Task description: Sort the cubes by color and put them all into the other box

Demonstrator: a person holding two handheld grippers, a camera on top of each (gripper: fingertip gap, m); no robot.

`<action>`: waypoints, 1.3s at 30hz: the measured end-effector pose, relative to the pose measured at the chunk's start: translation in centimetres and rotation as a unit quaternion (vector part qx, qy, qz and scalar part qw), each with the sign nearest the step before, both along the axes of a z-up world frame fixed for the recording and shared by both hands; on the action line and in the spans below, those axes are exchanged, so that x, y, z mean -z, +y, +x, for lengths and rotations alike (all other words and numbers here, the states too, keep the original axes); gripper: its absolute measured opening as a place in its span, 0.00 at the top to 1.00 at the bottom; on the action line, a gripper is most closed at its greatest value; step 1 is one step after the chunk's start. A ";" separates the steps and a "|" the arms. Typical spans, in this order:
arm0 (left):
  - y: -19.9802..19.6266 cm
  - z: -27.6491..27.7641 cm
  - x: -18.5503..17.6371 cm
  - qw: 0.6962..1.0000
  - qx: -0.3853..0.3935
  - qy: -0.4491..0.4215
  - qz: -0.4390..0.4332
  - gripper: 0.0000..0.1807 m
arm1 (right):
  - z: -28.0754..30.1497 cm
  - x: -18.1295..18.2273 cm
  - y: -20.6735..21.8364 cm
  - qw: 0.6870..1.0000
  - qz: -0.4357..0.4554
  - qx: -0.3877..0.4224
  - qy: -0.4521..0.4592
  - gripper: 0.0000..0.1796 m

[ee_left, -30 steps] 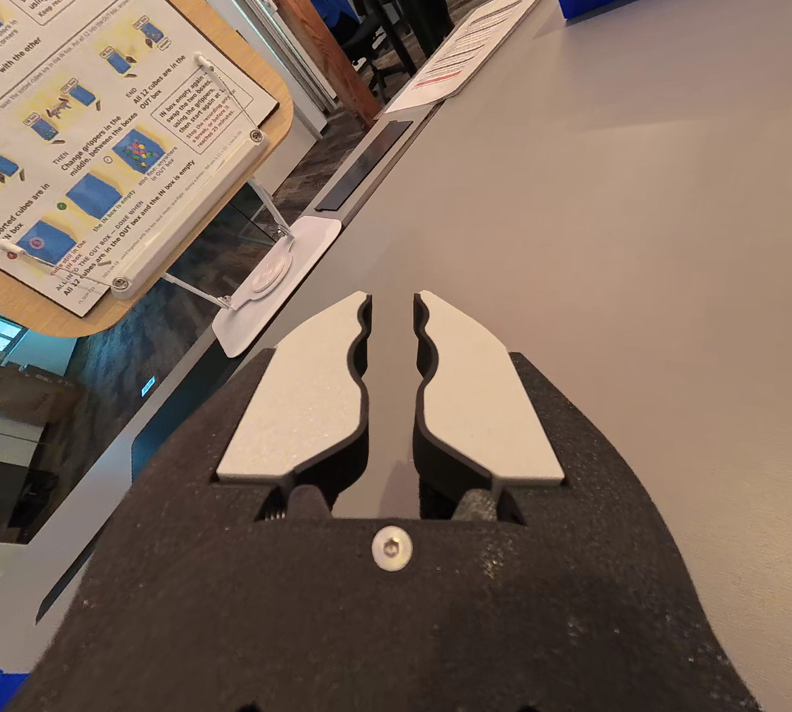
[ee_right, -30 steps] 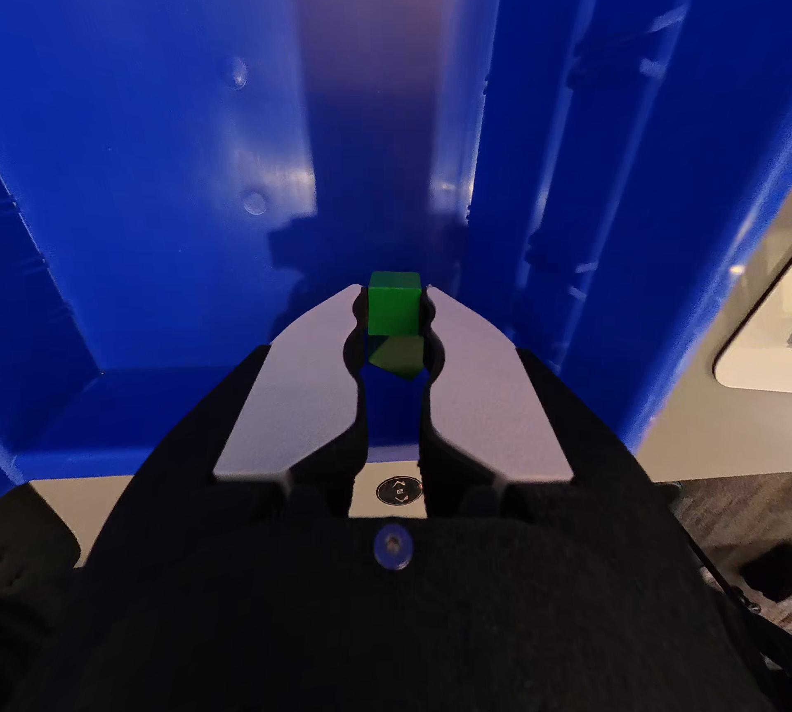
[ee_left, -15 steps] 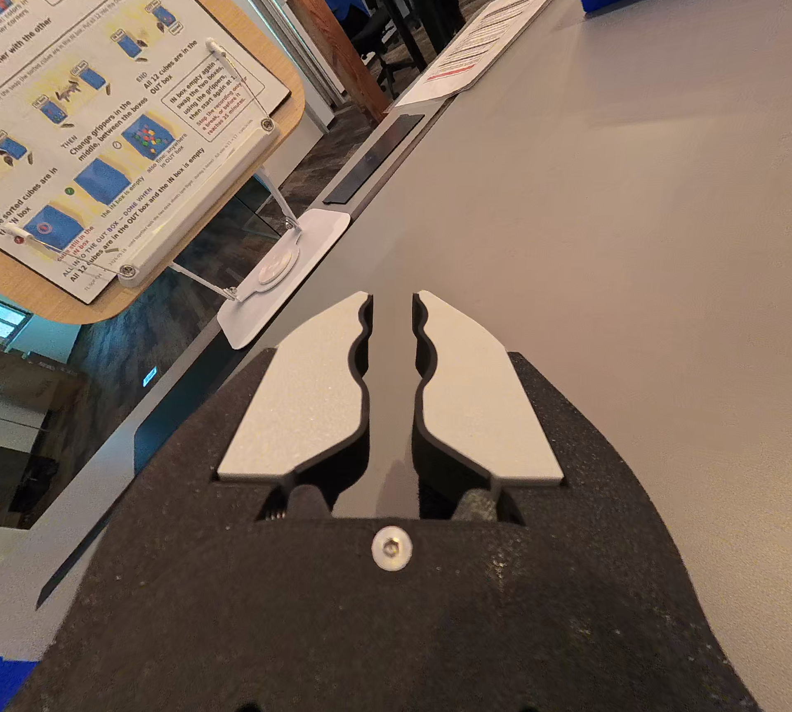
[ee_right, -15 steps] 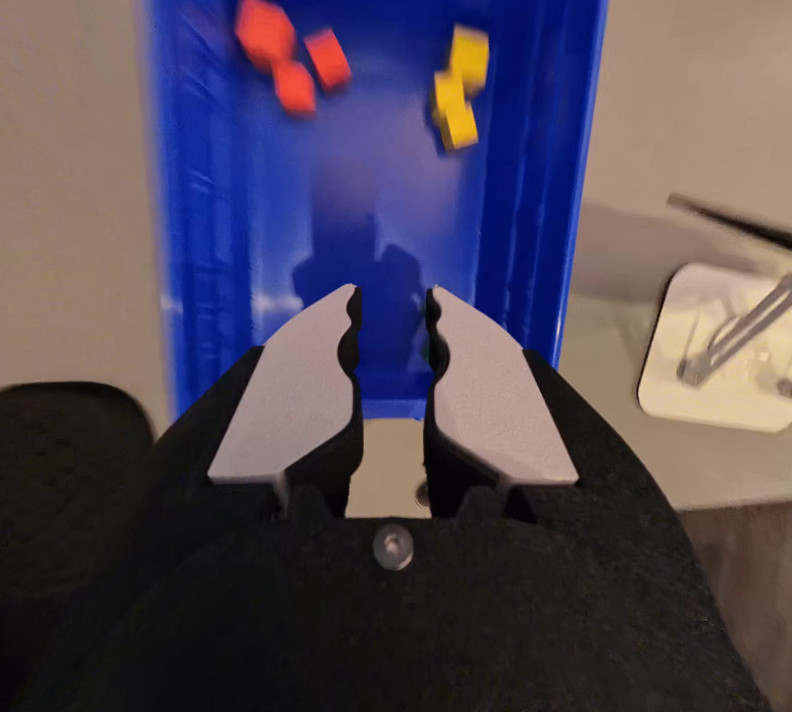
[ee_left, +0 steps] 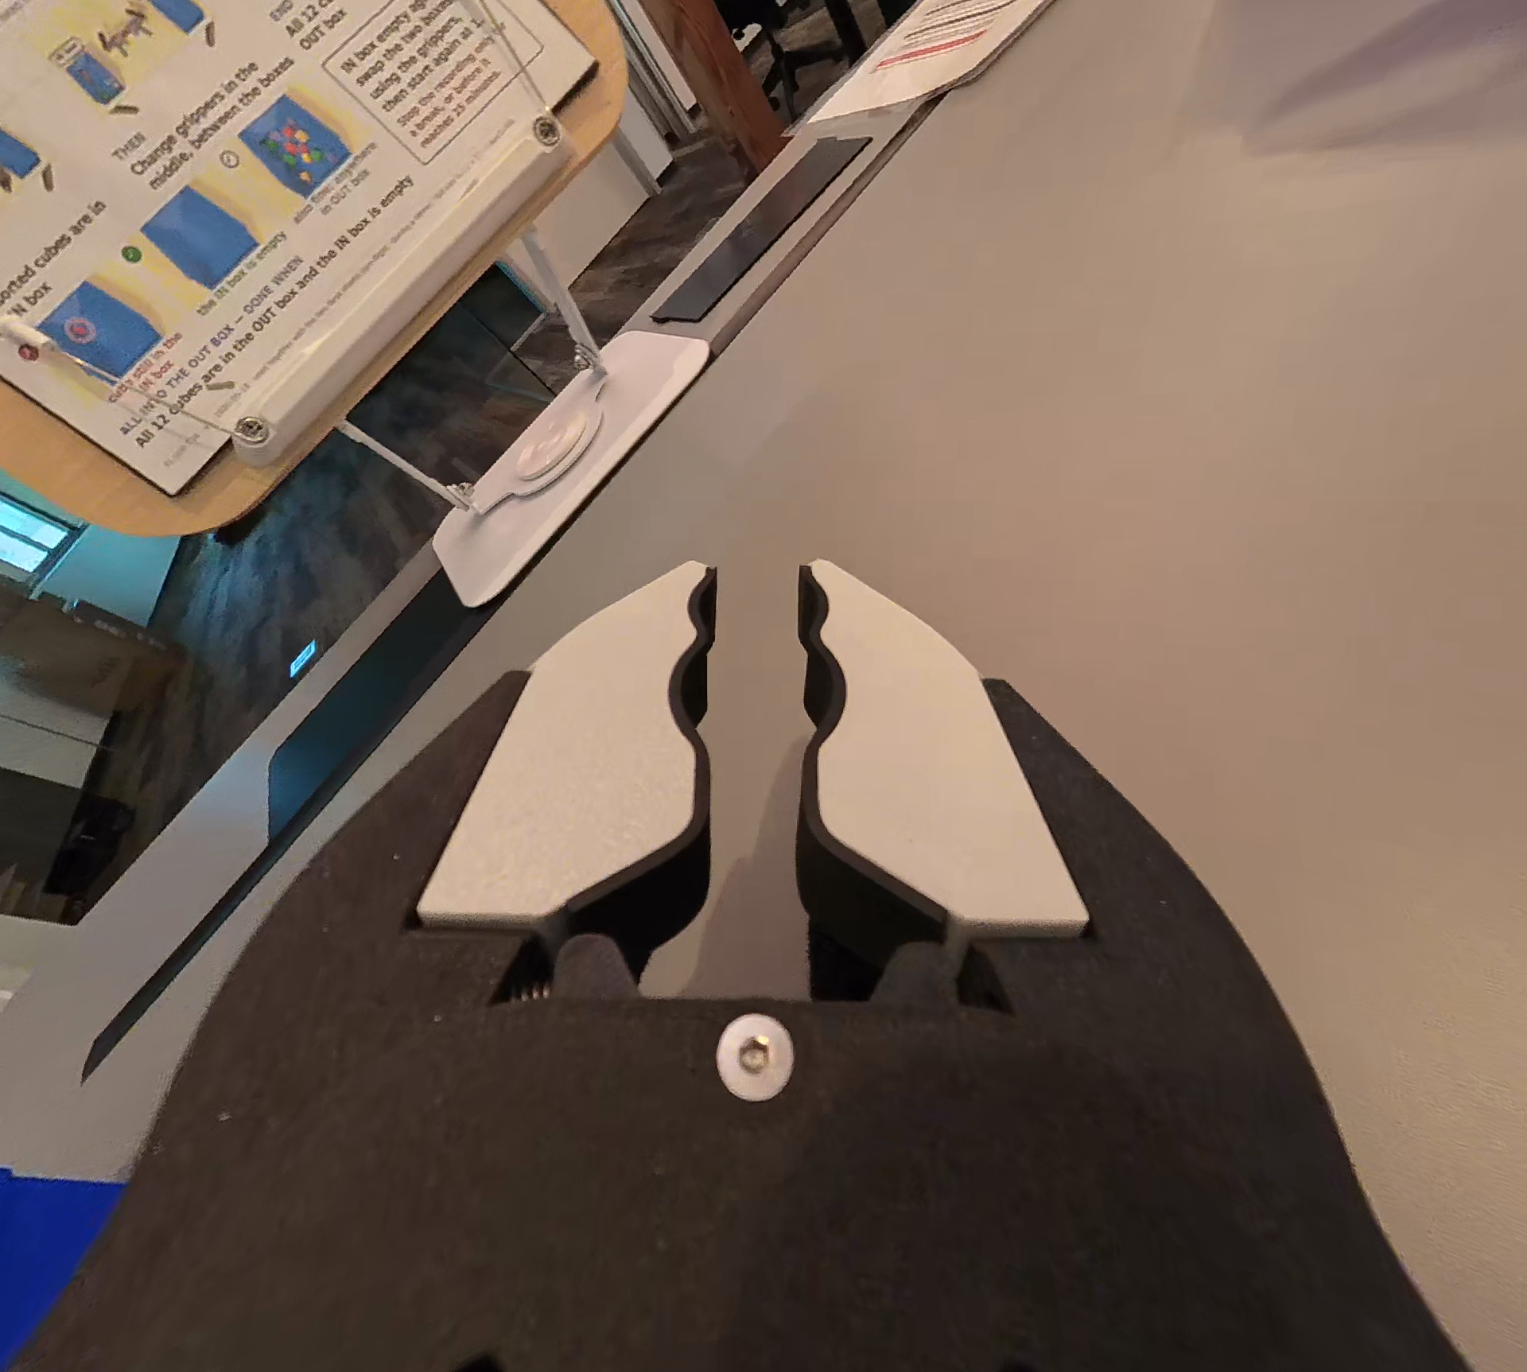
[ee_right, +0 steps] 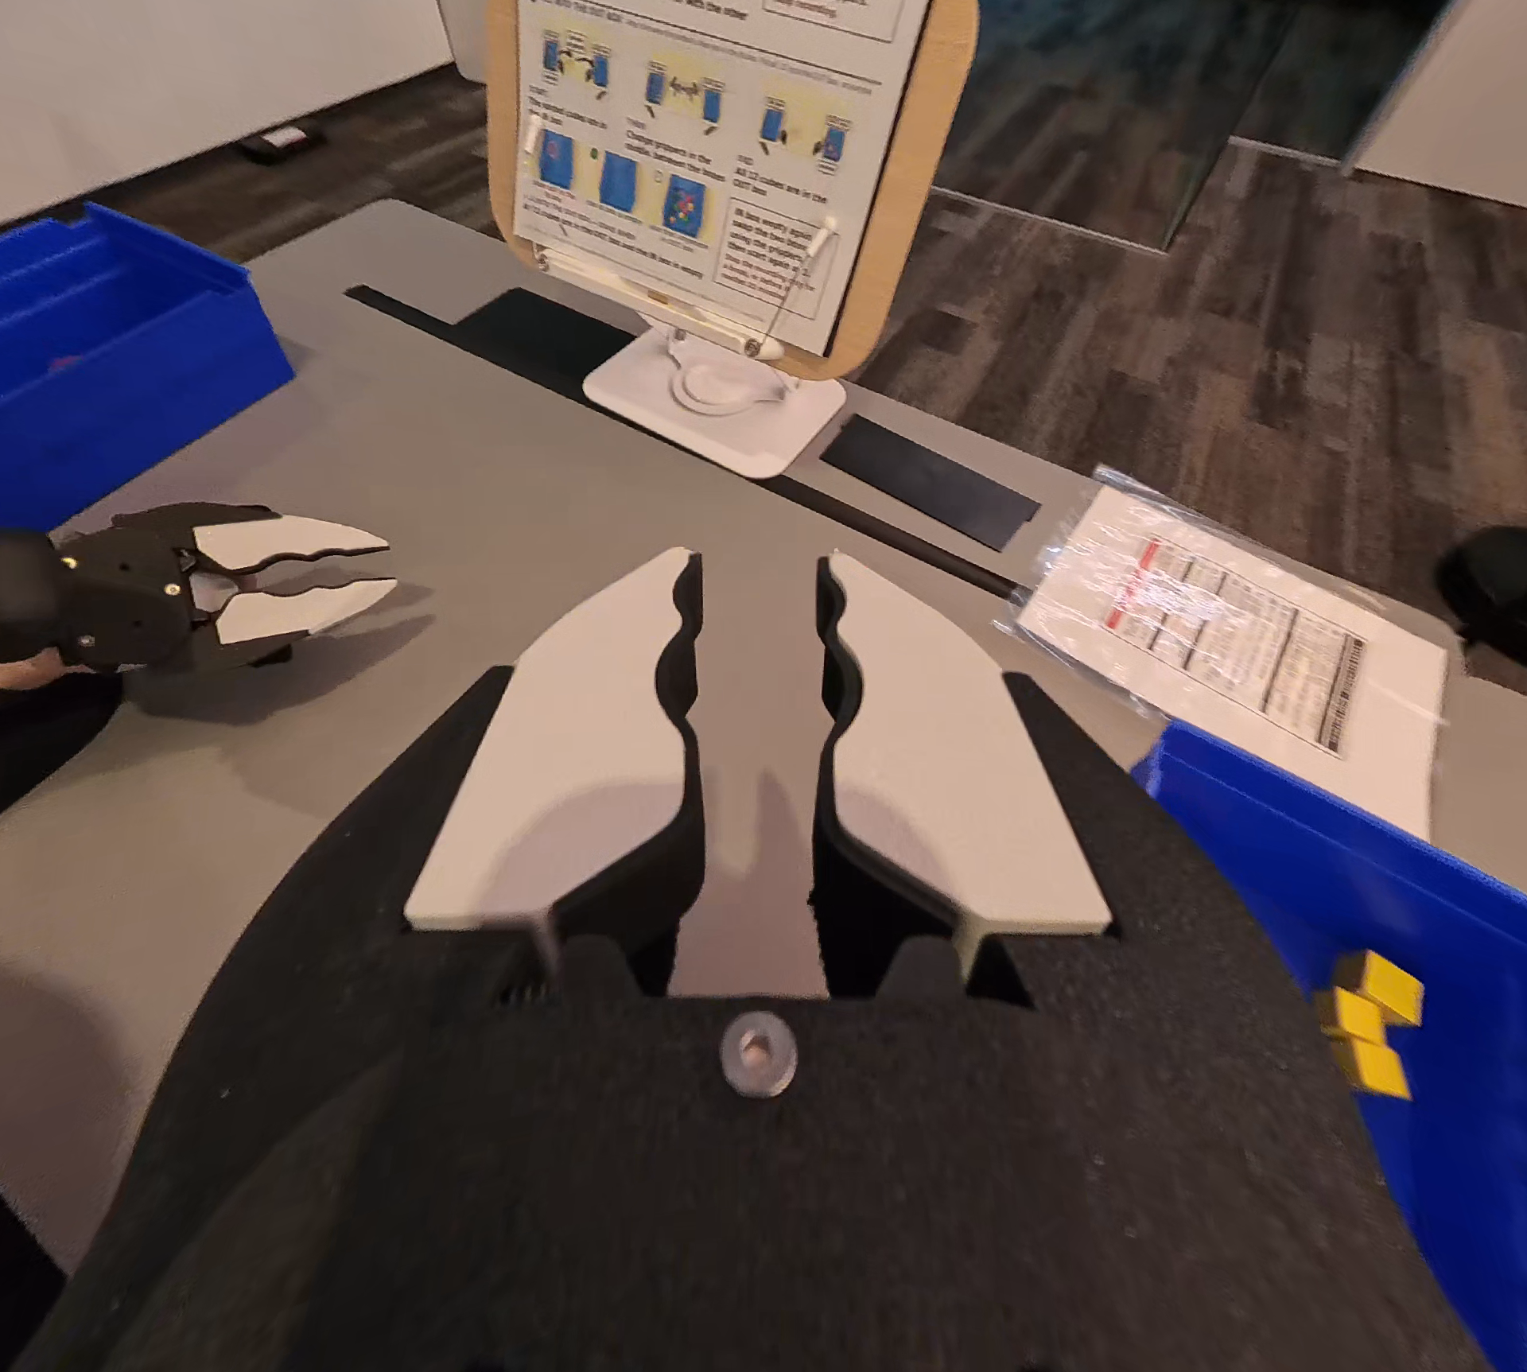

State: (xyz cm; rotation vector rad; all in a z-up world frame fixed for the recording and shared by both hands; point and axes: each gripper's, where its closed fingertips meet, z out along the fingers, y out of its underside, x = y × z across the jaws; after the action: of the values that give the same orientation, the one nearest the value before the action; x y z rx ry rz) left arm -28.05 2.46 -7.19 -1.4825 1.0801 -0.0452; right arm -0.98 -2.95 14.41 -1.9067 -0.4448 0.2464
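Both the left hand-held gripper point(ee_right: 388, 562) and right hand-held gripper point(ee_right: 758, 557) hover slightly parted and empty over the grey desk point(ee_right: 512, 506). Yellow cubes point(ee_right: 1367, 1022) lie in the near right blue box point(ee_right: 1363, 878); another blue box point(ee_right: 140, 341) sits far left.

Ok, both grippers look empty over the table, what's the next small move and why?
Probably swing the right gripper left toward the far blue box. Its jaws are open and empty, the near box already holds yellow cubes, and a hint of red shows in the far one.
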 end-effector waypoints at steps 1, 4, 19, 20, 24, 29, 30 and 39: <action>0.2 -0.2 -0.1 1.000 -0.003 -0.003 0.000 0.90 | -0.4 0.6 0.2 1.000 0.002 -0.009 0.005 0.86; 0.6 -0.8 -0.7 1.000 -0.013 -0.012 0.003 0.90 | -0.5 2.3 1.1 0.999 -0.026 -0.028 0.001 0.87; 5.0 -26.9 -14.7 0.981 -0.157 0.116 -0.006 0.92 | 1.6 6.1 2.2 0.996 -0.092 -0.004 -0.013 0.87; 5.3 -29.5 -13.7 0.976 -0.160 0.140 -0.049 0.91 | 1.6 6.2 2.2 0.995 -0.094 -0.005 -0.014 0.87; 4.7 -36.9 -7.1 0.939 -0.144 0.226 -0.217 0.93 | 0.4 6.3 1.9 0.994 -0.106 -0.030 -0.015 0.88; 3.7 -42.4 0.3 0.869 -0.174 0.317 -0.336 0.90 | -0.7 6.4 1.9 0.993 -0.111 -0.048 -0.012 0.88; 3.7 -42.9 1.2 0.863 -0.174 0.327 -0.345 0.91 | -0.8 6.5 2.0 0.992 -0.113 -0.049 -0.008 0.87; 5.3 -43.9 4.5 0.848 -0.176 0.345 -0.363 0.79 | -0.3 7.7 2.3 0.990 -0.140 -0.033 0.008 0.87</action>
State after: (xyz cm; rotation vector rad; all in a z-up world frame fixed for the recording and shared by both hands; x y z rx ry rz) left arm -72.00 7.78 -11.74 -2.4873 1.4154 0.4145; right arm -1.25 -0.62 6.71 -2.1651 -0.4824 0.3832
